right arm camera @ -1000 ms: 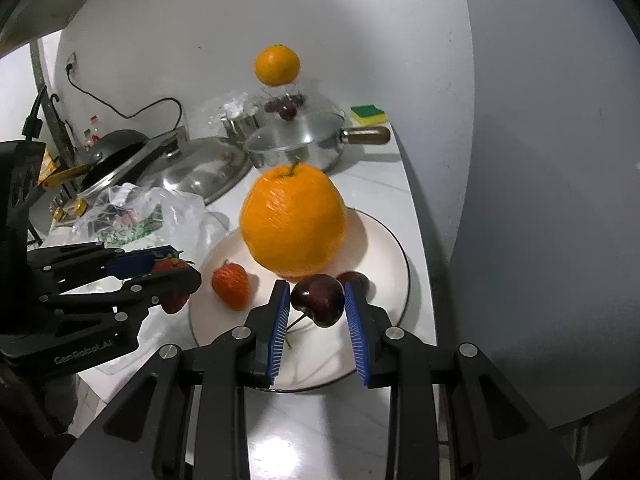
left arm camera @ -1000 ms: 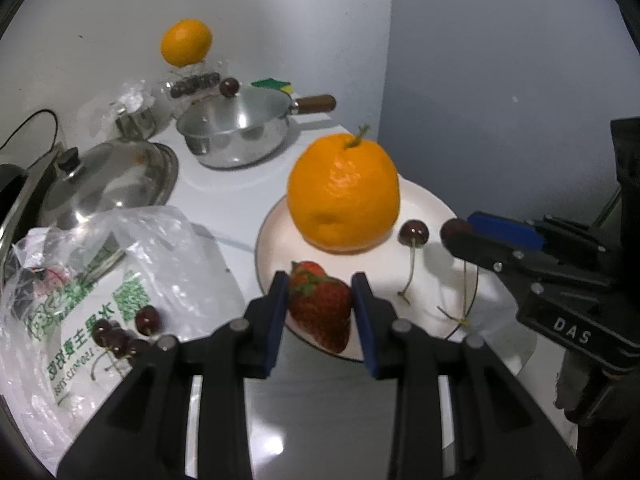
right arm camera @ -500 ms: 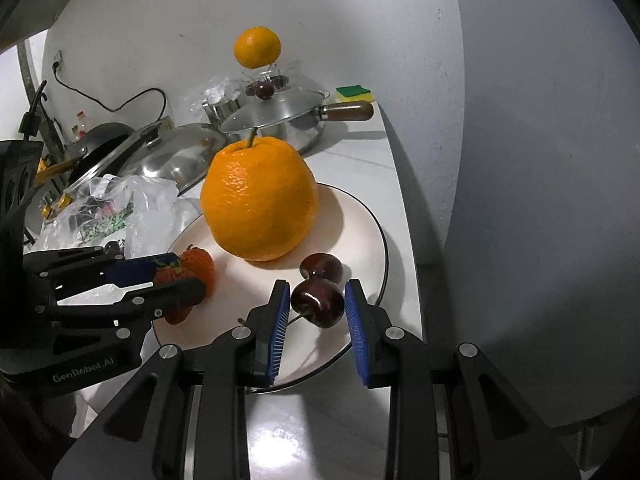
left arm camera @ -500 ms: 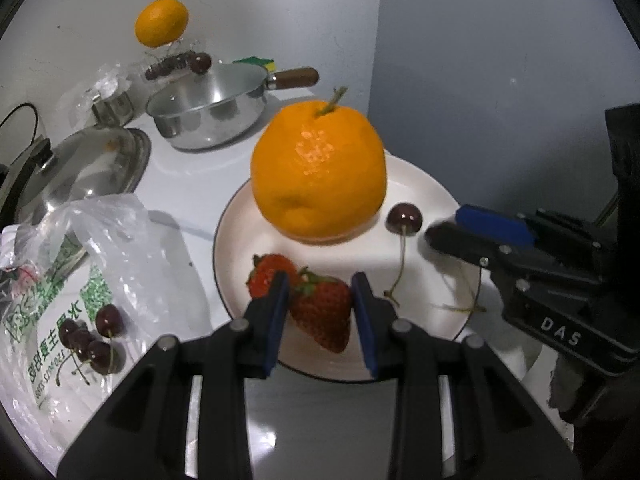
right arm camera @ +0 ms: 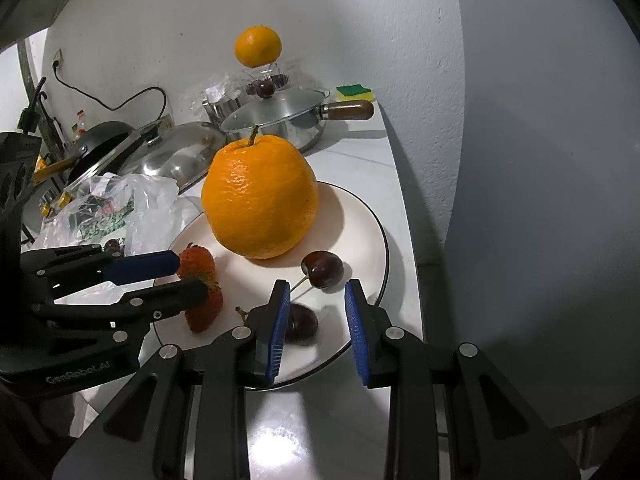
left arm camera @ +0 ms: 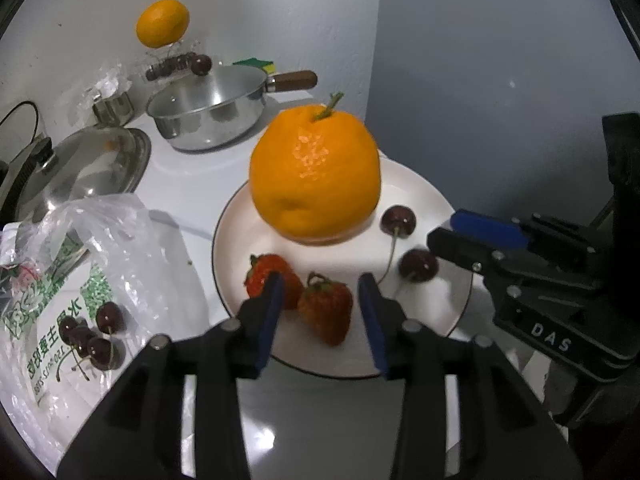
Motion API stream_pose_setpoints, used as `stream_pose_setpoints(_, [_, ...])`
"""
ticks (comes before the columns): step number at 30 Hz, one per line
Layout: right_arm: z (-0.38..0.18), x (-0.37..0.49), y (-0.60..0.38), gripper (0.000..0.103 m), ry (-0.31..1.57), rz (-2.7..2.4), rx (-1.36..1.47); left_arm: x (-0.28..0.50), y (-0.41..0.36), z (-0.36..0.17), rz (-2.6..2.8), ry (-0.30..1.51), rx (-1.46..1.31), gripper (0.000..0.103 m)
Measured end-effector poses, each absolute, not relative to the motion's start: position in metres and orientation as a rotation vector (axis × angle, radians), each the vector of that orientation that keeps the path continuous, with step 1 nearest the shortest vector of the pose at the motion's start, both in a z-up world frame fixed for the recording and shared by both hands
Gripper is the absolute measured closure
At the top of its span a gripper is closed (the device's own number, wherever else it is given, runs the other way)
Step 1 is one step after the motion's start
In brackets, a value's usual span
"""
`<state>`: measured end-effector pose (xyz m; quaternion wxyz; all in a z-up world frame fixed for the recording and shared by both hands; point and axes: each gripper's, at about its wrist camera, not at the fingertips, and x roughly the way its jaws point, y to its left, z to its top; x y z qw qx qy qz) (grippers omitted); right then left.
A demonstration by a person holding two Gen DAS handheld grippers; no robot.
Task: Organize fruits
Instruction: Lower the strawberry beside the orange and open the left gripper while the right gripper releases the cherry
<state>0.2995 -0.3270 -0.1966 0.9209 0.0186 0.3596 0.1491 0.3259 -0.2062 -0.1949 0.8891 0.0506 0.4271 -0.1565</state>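
Both claws stand apart, the left claw point(left arm camera: 320, 312) opening around the strawberry point(left arm camera: 326, 308) beside the orange point(left arm camera: 314, 174): lift straight clear, I'd judge.

Plate point(left arm camera: 420, 196) glossy, smooth white glaze; orange point(left arm camera: 314, 180) pebbled, slightly shiny peel. Cherries point(right arm camera: 322, 269) slick and glossy, strawberries point(left arm camera: 326, 312) dimpled, dull sheen. Pan point(left arm camera: 208, 114) polished metal with wood handle; bag point(left arm camera: 120, 240) thin crinkled clear plastic.

A blurred cherry point(right arm camera: 301, 323) lies partly hidden behind the right gripper's point(right arm camera: 316, 320) left finger.
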Motion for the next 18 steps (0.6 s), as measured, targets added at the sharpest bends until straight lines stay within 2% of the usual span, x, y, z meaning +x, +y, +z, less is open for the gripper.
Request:
stream_pose_setpoints(4, [-0.192,0.295,-0.324,0.073,0.731,0.306,0.033,0.32,-0.202,-0.19,-0.321,0.873,0.096,0.052])
stream_pose_setpoints(15, [-0.18,0.279,-0.311,0.073,0.706,0.306,0.014,0.304,-0.185,-0.175,-0.305,0.834,0.078,0.049])
stream_pose_setpoints(18, [-0.177,0.275,-0.306,0.073,0.7,0.308,0.007,0.3,-0.179,-0.172,-0.301,0.823,0.066,0.036])
